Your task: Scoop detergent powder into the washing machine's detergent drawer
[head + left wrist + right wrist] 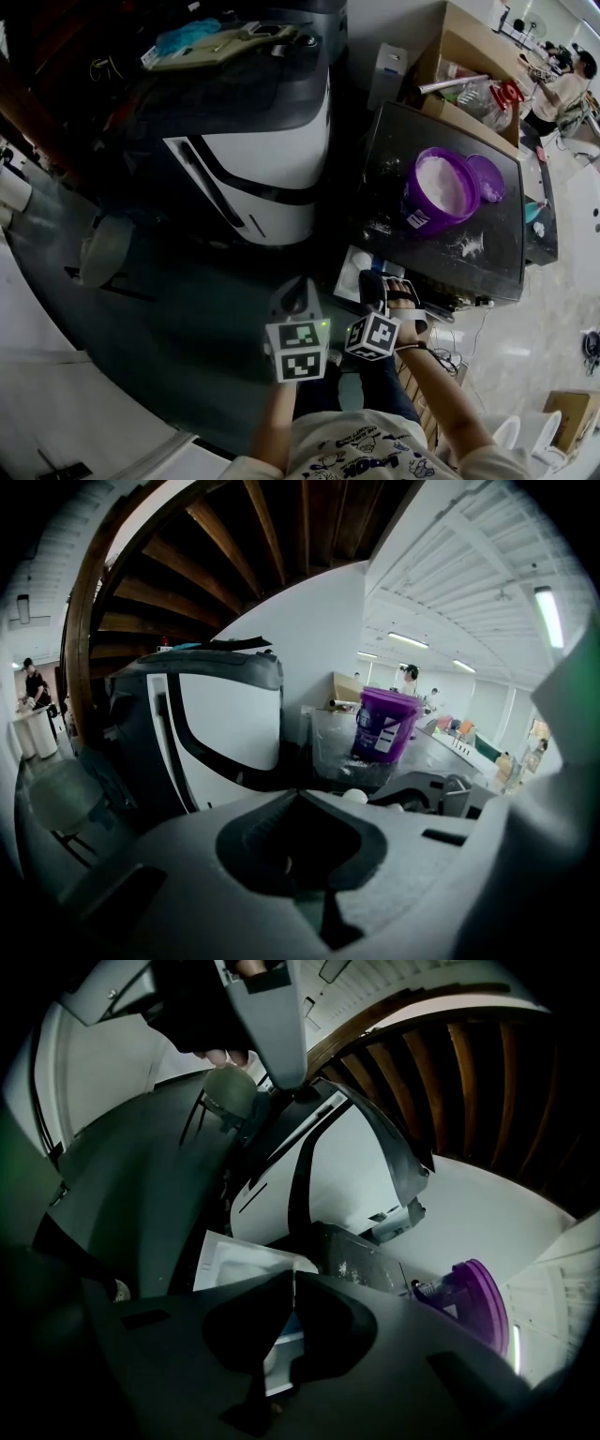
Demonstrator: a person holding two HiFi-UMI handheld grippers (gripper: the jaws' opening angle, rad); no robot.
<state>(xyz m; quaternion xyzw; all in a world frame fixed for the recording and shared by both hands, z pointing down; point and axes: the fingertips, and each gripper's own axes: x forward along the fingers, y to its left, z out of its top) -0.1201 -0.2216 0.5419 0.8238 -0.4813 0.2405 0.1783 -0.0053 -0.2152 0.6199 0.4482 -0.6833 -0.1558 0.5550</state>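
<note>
The likeliest slip is powder spilling in transit. The open purple detergent tub [439, 190] stands far back on the washing machine's black top [403, 141], while the white detergent drawer [357, 268] hangs open at its near edge. Loose powder [469, 246] lies beside the tub. The left gripper [298, 794] and right gripper [286, 1279] both have their jaws pressed together on nothing, near the drawer.

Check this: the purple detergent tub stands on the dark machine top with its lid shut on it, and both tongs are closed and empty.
Wrong on the lid. The head view shows the purple detergent tub standing open on the dark machine top, white powder showing, its lid lying beside it. Both the left tongs and right tongs are indeed closed and empty.
</note>
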